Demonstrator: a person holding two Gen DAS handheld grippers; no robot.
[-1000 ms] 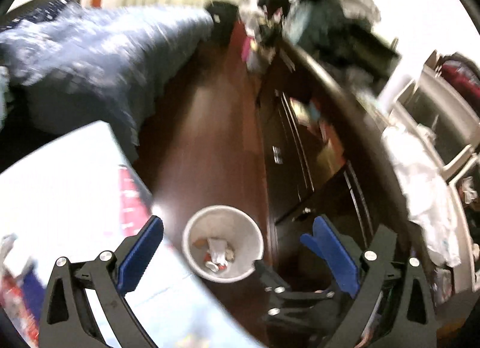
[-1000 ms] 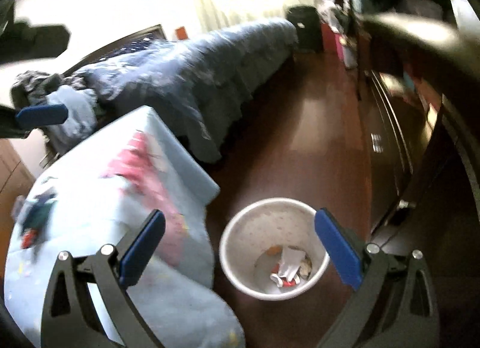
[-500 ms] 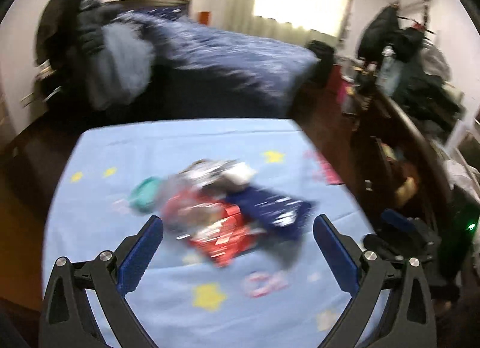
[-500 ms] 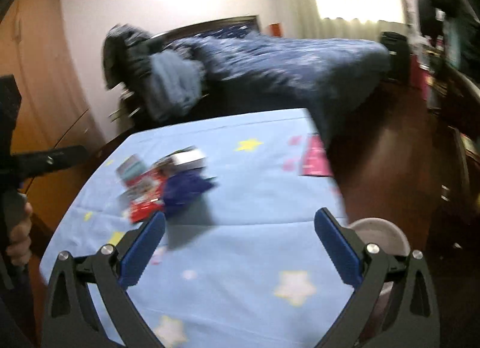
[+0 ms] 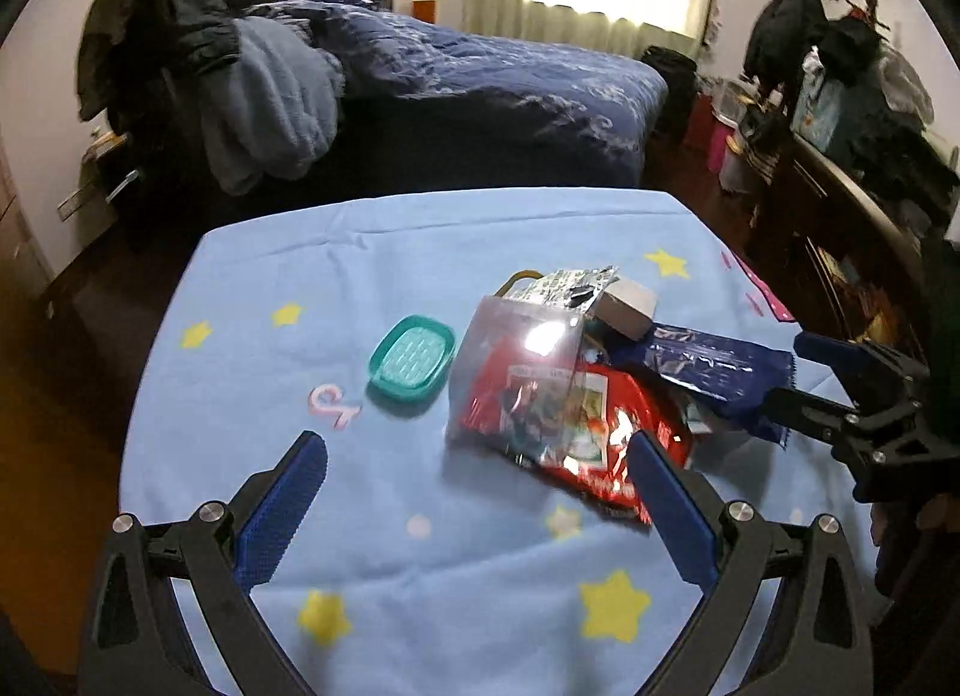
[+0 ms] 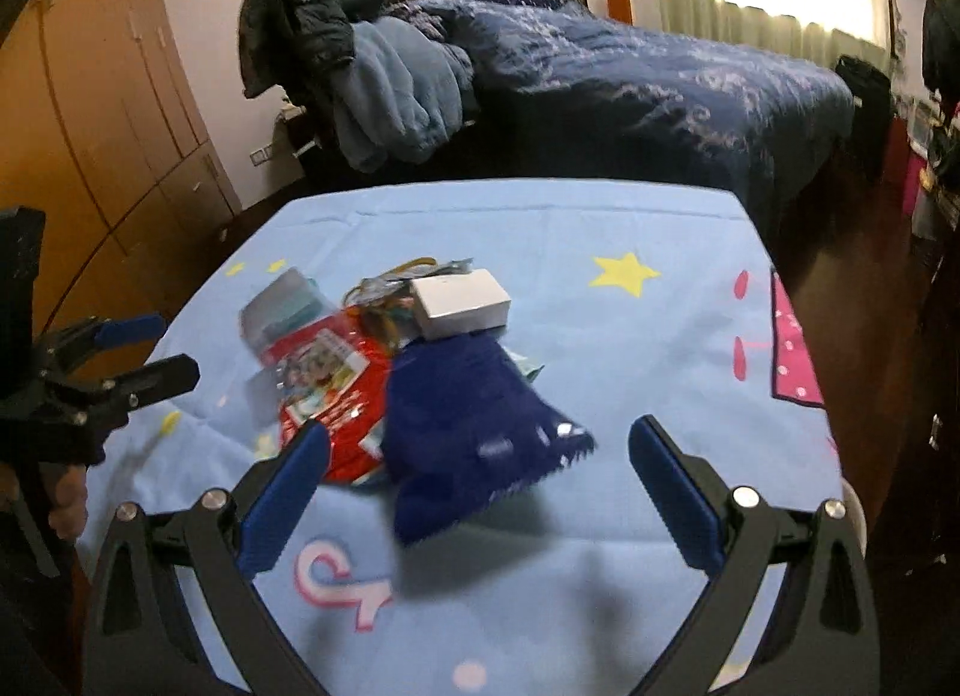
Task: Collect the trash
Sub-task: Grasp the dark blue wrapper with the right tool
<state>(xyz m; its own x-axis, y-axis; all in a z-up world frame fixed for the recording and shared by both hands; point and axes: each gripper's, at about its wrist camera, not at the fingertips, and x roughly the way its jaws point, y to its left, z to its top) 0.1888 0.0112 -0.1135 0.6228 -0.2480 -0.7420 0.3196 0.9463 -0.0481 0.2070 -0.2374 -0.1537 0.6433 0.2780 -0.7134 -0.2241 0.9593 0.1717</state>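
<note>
A heap of trash lies on a light blue star-print cloth (image 5: 372,564): a red snack wrapper (image 5: 606,432), a clear plastic pack (image 5: 522,372), a dark blue wrapper (image 5: 702,366), a small white box (image 5: 627,306) and a silvery foil piece (image 5: 564,282). My left gripper (image 5: 474,468) is open and empty, just short of the red wrapper. My right gripper (image 6: 480,462) is open and empty, hovering over the dark blue wrapper (image 6: 474,426), with the red wrapper (image 6: 336,384) and white box (image 6: 462,300) beyond. Each gripper shows in the other's view.
A teal soap dish (image 5: 411,363) sits left of the heap. A bed with a dark blue quilt (image 5: 510,90) stands behind the table. A cluttered dark dresser (image 5: 852,216) runs along the right. Wooden wardrobes (image 6: 102,114) stand on the left.
Both grippers have swung away from the white bin on the floor and now face the tabletop, and have moved closer to the heap of trash. Both stay open.
</note>
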